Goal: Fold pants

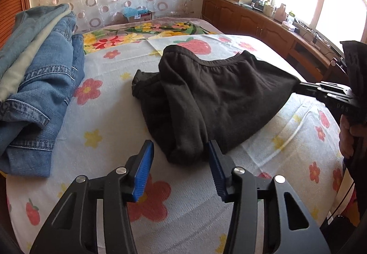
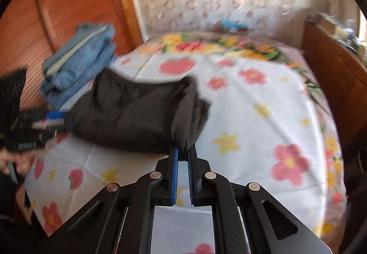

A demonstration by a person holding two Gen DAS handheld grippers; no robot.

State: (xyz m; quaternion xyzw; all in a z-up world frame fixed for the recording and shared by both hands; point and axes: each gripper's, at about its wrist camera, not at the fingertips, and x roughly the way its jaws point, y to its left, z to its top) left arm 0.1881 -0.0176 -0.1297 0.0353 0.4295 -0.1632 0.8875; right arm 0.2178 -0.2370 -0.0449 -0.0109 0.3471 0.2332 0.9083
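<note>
Black pants (image 1: pixel 218 93) lie bunched on the flowered bed sheet (image 1: pixel 110 120), waistband toward the far side. My left gripper (image 1: pixel 180 146) stands open around their near corner; the right pad touches the cloth, the left pad is a little apart from it. My right gripper (image 1: pixel 300 87) reaches in from the right and is shut on the waistband's right end, pulling it taut. In the right wrist view the right gripper (image 2: pixel 183 153) pinches a fold of the black pants (image 2: pixel 137 111), and the left gripper (image 2: pixel 55 119) sits at their far left edge.
A stack of folded blue jeans (image 1: pixel 39 84) lies at the bed's left side, also seen as the jeans (image 2: pixel 80 58) by a wooden panel (image 2: pixel 57 12). A wooden cabinet (image 1: pixel 263 24) with clutter runs under the window at right. A hand (image 1: pixel 348 136) holds the right gripper.
</note>
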